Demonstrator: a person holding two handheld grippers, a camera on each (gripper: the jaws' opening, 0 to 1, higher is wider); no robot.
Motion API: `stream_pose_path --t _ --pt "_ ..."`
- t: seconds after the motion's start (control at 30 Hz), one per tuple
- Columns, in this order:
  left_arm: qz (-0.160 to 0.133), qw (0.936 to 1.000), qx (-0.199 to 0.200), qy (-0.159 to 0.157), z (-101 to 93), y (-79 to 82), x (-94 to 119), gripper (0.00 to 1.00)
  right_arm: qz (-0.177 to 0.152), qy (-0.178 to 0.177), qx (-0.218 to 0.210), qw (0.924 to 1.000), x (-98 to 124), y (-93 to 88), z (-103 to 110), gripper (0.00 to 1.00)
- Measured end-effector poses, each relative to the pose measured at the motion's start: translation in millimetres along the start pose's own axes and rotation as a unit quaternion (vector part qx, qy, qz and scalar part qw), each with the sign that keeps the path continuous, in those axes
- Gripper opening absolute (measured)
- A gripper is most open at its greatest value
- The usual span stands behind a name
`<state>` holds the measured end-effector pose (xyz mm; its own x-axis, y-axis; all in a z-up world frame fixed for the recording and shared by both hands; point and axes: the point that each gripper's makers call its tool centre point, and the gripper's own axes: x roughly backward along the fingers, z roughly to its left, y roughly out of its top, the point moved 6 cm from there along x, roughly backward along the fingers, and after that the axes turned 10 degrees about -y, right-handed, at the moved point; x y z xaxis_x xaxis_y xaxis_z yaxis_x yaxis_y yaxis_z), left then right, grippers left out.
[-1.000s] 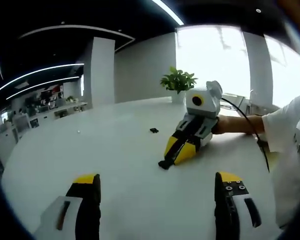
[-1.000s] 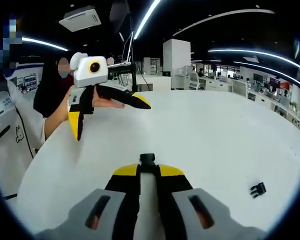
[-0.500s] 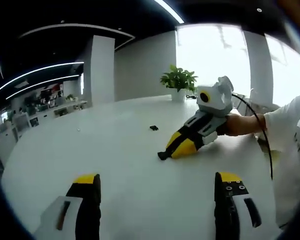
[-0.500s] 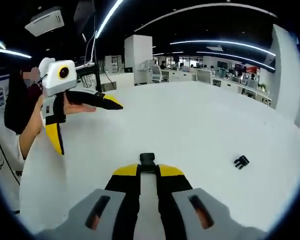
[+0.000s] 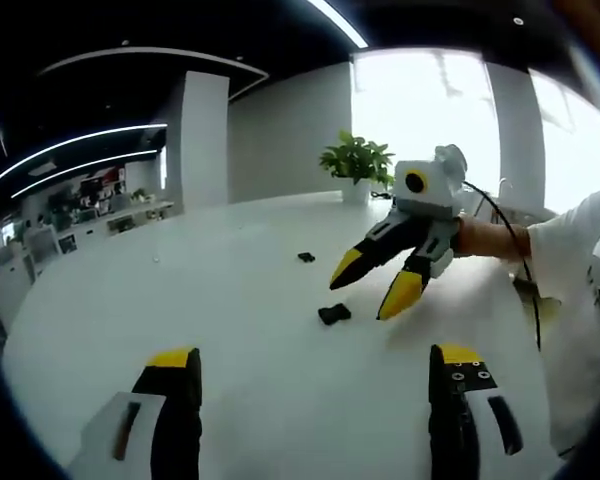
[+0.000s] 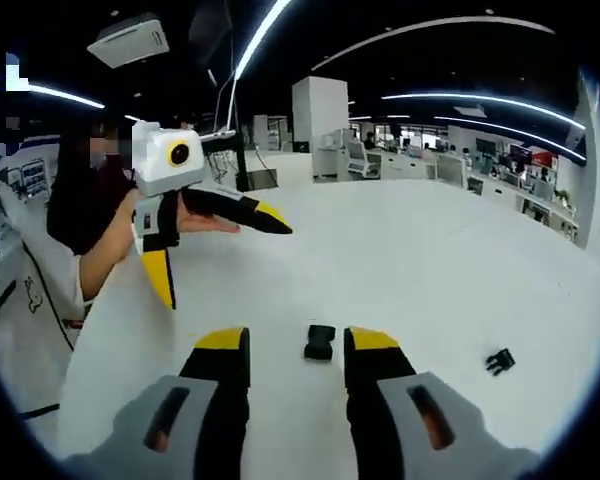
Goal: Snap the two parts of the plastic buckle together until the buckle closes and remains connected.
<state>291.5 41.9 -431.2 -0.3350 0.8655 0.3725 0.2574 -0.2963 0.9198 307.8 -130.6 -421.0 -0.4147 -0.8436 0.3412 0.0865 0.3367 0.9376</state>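
One black buckle part (image 5: pixel 333 314) lies on the white table (image 5: pixel 210 300), just below the open jaws of my right gripper (image 5: pixel 368 290). The second, smaller buckle part (image 5: pixel 306 258) rests farther back on the table. My left gripper (image 5: pixel 312 362) stands open near the front, nothing between its jaws. In the right gripper view, the first buckle part (image 6: pixel 320 341) lies on the table between the spread jaws of my right gripper (image 6: pixel 295 342), untouched. The second part (image 6: pixel 499 361) sits off to the right. My left gripper (image 6: pixel 220 258) hovers open at the upper left.
A potted plant (image 5: pixel 357 160) stands at the table's far edge. A white sleeve (image 5: pixel 580 260) comes in from the right. A forearm (image 6: pixel 105 255) holds the left gripper. Office desks (image 6: pixel 400 165) lie beyond the table.
My right gripper has opened and let go of the buckle part, which now lies on the table. It has lifted slightly. The left gripper stays open and still.
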Motion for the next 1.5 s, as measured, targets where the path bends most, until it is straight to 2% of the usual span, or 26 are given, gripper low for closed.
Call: stream_pose_path --t 0.03,0.07,0.1,0.13,0.17,0.23,0.27,0.3,0.37,0.4,0.6,0.63,0.77,0.8,0.87,1.13,1.27,1.5 --pt "0.000 1.0000 0.000 -0.001 -0.2 0.1 0.0 0.96 -0.005 0.012 0.003 0.9999 2.8 -0.1 -6.2 0.42" --pt "0.000 1.0000 -0.001 -0.001 -0.4 0.1 0.1 0.96 -0.001 0.001 0.005 1.0000 4.7 -1.2 -14.7 0.42" --pt "0.000 1.0000 0.000 -0.001 -0.4 -0.1 0.1 0.96 -0.008 0.007 0.020 0.9997 5.0 -0.2 -18.7 0.42" --pt "0.000 1.0000 0.001 -0.001 -0.1 -0.4 0.0 0.96 -0.023 0.018 0.040 0.9988 6.4 1.1 -22.5 0.43" --pt "0.000 1.0000 0.001 -0.001 0.2 -0.6 0.0 0.96 -0.022 0.039 0.061 0.9971 6.9 -0.7 -26.9 0.44" --pt "0.001 1.0000 0.002 -0.002 0.6 -0.7 -0.5 0.96 -0.010 0.068 0.080 0.9944 6.0 -4.4 -31.1 0.49" --pt "0.001 1.0000 0.002 -0.003 0.4 -0.8 -1.1 0.96 0.002 0.092 0.107 0.9900 5.3 -8.2 -32.7 0.53" --pt "0.002 1.0000 0.003 -0.005 0.0 -1.1 -1.5 0.96 0.008 0.099 0.122 0.9875 3.1 -9.8 -34.7 0.55" --pt "0.003 1.0000 0.003 -0.007 -0.2 -1.4 -2.3 0.96 0.023 0.124 0.137 0.9826 -0.8 -12.2 -34.6 0.59" --pt "0.004 1.0000 0.003 -0.008 -0.4 -1.8 -2.7 0.96 0.018 0.126 0.133 0.9830 -3.6 -10.6 -36.2 0.59" --pt "0.007 0.9999 0.005 -0.007 0.5 -3.1 -3.8 0.96 0.002 0.169 0.130 0.9771 -16.7 -0.1 -43.1 0.54" --pt "0.008 0.9999 0.006 -0.008 0.6 -3.5 -4.1 0.96 0.004 0.176 0.130 0.9757 -18.7 0.1 -44.3 0.53" --pt "0.011 0.9999 0.006 -0.011 0.1 -4.1 -5.2 0.96 0.026 0.210 0.158 0.9646 -25.0 -1.1 -46.0 0.39" --pt "0.011 0.9999 0.005 -0.011 0.0 -4.0 -5.4 0.96 0.031 0.217 0.159 0.9627 -27.0 -0.8 -45.7 0.39" --pt "0.013 0.9998 0.004 -0.013 -0.2 -4.6 -5.8 0.96 0.040 0.220 0.162 0.9611 -31.7 -0.7 -43.8 0.40" --pt "0.019 0.9997 0.009 -0.014 0.2 -7.1 -5.9 0.96 0.075 0.253 0.193 0.9450 -40.4 -8.0 -34.2 0.32" --pt "0.017 0.9997 0.009 -0.014 -0.6 -7.1 -5.4 0.96 0.080 0.254 0.196 0.9438 -41.3 -8.5 -35.8 0.29" --pt "0.021 0.9996 0.011 -0.015 -2.3 -8.8 -5.8 0.96 0.084 0.245 0.187 0.9476 -39.3 -11.2 -39.7 0.22"
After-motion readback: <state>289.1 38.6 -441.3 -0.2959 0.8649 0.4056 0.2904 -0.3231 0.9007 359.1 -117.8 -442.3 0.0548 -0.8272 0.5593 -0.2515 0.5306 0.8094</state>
